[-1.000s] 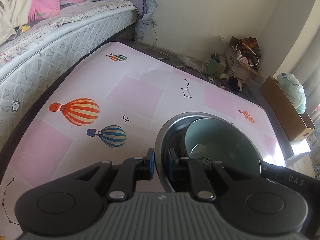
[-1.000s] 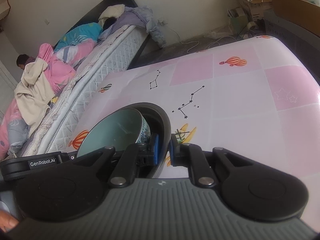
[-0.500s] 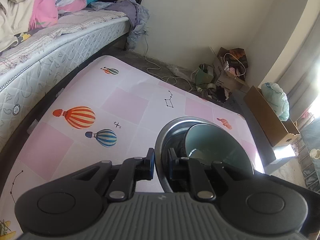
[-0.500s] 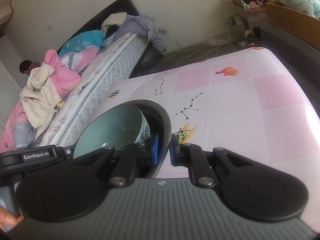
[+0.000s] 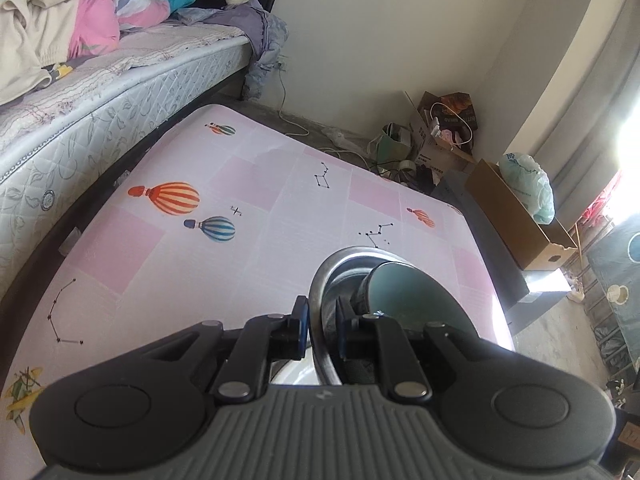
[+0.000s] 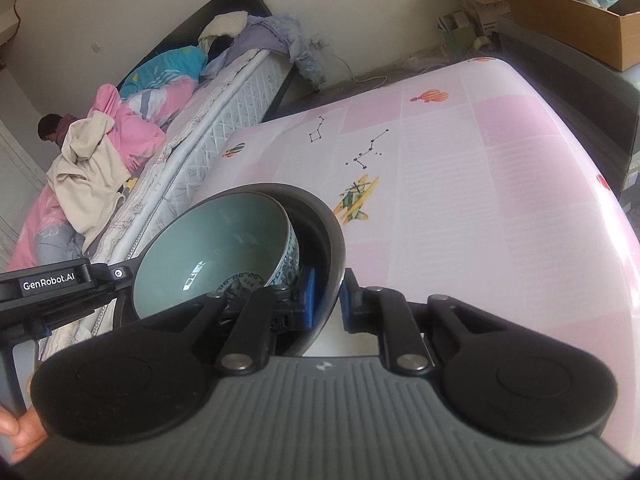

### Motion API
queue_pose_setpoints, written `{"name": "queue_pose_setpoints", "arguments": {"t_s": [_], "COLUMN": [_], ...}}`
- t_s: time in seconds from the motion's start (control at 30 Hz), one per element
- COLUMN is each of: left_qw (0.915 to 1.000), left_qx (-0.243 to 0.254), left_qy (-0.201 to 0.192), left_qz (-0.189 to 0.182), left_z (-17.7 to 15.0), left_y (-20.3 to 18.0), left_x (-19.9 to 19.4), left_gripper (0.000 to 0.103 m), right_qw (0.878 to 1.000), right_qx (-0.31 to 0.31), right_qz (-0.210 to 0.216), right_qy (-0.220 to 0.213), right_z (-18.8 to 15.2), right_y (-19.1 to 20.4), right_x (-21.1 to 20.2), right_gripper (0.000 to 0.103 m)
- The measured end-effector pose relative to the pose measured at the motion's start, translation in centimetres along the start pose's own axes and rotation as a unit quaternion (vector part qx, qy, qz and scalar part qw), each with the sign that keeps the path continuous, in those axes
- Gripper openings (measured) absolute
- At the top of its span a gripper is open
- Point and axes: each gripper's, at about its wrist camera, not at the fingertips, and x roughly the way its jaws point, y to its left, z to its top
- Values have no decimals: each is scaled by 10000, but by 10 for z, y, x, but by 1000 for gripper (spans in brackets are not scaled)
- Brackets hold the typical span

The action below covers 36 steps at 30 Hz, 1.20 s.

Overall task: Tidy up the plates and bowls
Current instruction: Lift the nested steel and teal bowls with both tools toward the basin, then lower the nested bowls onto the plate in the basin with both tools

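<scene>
A steel bowl [image 5: 332, 268] holds a pale green ceramic bowl [image 5: 412, 300] with a blue-and-white patterned outside. My left gripper [image 5: 321, 330] is shut on the steel bowl's left rim. In the right wrist view my right gripper [image 6: 327, 296] is shut on the steel bowl's [image 6: 320, 212] right rim, with the green bowl [image 6: 224, 248] tilted inside it. Both grippers hold the stack above the pink table [image 5: 260, 224]. A white surface [image 5: 294, 372] shows just under the steel bowl; I cannot tell what it is.
The pink table cover [image 6: 460, 184] carries balloon and constellation prints. A bed [image 5: 80, 92] with heaped bedding runs along the left. Cardboard boxes [image 5: 516, 216] and clutter [image 5: 432, 132] sit on the floor beyond the far and right table edges.
Both grippers have lifted the steel bowl with the green bowl higher above the table; more of the table and room shows now. The grips have not changed.
</scene>
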Motion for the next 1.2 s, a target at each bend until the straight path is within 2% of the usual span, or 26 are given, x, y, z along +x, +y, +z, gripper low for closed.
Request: {"name": "queue_pose_setpoints", "arguments": {"t_s": [0.23, 0.47, 0.77, 1.2], "left_qw": [9998, 9995, 9984, 9980], "left_qx": [-127, -183, -271, -329], "left_qy": [179, 265, 497, 525], "left_qz": [-4, 3, -37, -99], "left_z": [-34, -53, -66, -69], "left_y": [11, 21, 29, 32], "left_x": [-3, 0, 12, 16], "left_gripper": [14, 14, 15, 16], "right_qw": [9998, 9989, 9974, 9964], "right_qx": [-22, -202, -447, -614], "right_qz": [-118, -274, -468, -536], "right_qy": [169, 320, 328, 216], "right_z": [-36, -54, -60, -61], "right_y": [-5, -4, -1, 1], "right_x": [-10, -6, 2, 7], "right_gripper": [13, 12, 13, 14]}}
